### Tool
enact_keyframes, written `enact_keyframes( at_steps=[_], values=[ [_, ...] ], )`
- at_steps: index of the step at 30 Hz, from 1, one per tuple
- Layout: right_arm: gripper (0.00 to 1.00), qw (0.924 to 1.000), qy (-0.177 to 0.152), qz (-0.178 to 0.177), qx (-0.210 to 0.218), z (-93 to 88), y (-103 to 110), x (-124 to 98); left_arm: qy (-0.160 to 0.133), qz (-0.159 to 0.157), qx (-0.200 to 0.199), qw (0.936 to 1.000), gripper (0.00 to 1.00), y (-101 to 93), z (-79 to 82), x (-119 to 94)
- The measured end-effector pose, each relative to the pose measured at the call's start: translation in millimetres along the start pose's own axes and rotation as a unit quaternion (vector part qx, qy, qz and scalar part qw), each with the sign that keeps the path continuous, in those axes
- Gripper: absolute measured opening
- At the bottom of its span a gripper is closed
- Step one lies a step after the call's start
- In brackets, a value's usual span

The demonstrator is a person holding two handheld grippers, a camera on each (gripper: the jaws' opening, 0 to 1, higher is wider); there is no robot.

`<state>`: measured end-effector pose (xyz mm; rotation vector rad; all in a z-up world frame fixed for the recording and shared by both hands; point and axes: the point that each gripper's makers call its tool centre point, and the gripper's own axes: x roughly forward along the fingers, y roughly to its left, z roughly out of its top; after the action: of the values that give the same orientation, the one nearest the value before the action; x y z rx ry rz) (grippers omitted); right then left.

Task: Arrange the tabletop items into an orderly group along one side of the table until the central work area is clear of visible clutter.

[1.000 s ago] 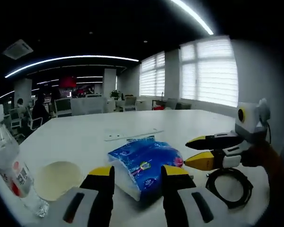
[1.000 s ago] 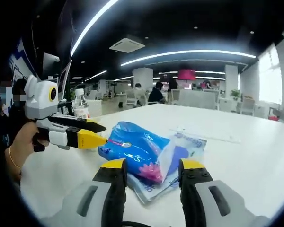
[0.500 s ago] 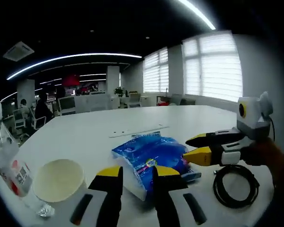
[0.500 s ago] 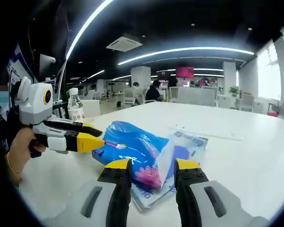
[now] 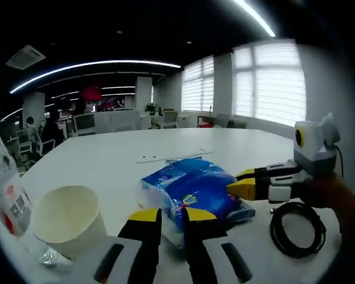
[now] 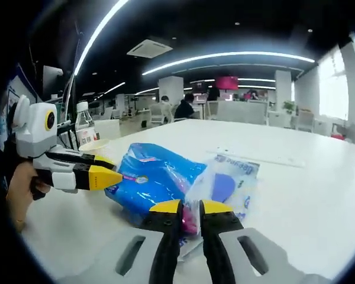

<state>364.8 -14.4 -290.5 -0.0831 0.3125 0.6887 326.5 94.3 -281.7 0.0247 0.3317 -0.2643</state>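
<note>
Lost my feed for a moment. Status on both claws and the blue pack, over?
Left claw and right claw both shut on blue tissue pack. Paper cup and water bottle close left of it; black cable coil to the right.

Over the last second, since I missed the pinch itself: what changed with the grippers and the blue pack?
Both grippers closed: the left gripper narrowed its jaws onto one end of the blue tissue pack, and the right gripper pinched the other end. The pack now looks bunched between them. The paper cup, water bottle and black cable coil lie as before on the table.
</note>
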Motion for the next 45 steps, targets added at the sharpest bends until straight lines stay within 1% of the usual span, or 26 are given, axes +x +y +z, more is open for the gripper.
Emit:
enact_keyframes(
  at_steps=[2,3,5,8,11,12,13,14,16,18,24,28,32,36,41,45],
  values=[
    [0.07,1.0,0.004,-0.002,0.001,-0.3,0,0,0.0,0.002,0.0,1.0,0.09,0.0,-0.6,1],
    [0.05,1.0,0.005,-0.003,-0.001,-0.2,1,-1,0.001,0.004,0.006,1.0,0.08,0.2,-0.8,1],
    [0.03,0.9999,0.005,-0.003,-0.01,0.1,1,-1,-0.003,0.004,0.005,1.0,0.06,-0.1,0.6,0],
    [0.01,0.9999,0.01,-0.001,-0.005,-2.3,2,-2,-0.005,0.008,0.01,0.9999,0.02,1.4,0.1,-1],
    [0.0,0.9999,0.01,0.0,-0.01,-1.8,3,-3,-0.006,0.008,0.025,0.9996,0.0,2.3,-0.4,-2],
    [0.0,0.9999,0.012,0.001,-0.011,-2.0,4,-4,-0.004,0.006,0.037,0.9993,0.0,1.5,-0.9,-2],
    [0.0,0.9998,0.012,0.0,-0.014,-1.9,4,-4,-0.01,0.006,0.047,0.9988,0.0,0.7,0.9,-3],
    [0.0,0.9995,0.016,0.002,-0.026,-2.8,4,-5,-0.01,0.007,0.044,0.9989,0.0,0.5,0.9,-3],
    [0.0,0.9995,0.014,0.001,-0.027,-2.7,4,-7,-0.015,0.007,0.043,0.999,0.0,0.6,3.4,-4],
    [0.0,0.9996,0.014,0.002,-0.026,-3.0,5,-8,-0.021,0.007,0.036,0.9991,0.0,1.1,6.2,-5],
    [0.0,0.9999,0.004,0.008,-0.014,-1.7,4,-16,-0.03,0.001,0.035,0.9989,0.0,-2.1,8.7,-11],
    [0.0,0.9998,-0.009,0.015,-0.003,2.7,3,-23,-0.045,-0.004,0.029,0.9986,0.0,-4.5,16.2,-16],
    [0.0,0.9998,-0.013,0.015,-0.005,5.1,3,-27,-0.053,-0.009,0.029,0.9981,0.0,-9.2,20.8,-18],
    [0.0,0.9997,-0.014,0.018,-0.006,6.0,1,-32,-0.049,-0.015,0.038,0.998,0.0,-13.3,20.4,-19],
    [0.0,0.9996,-0.018,0.021,0.001,8.0,-2,-40,-0.058,-0.022,0.038,0.9974,0.0,-19.5,27.5,-20],
    [0.0,0.9997,-0.021,0.013,-0.01,13.1,-7,-48,-0.062,-0.031,0.026,0.9973,0.0,-26.8,30.4,-22]
  ],
)
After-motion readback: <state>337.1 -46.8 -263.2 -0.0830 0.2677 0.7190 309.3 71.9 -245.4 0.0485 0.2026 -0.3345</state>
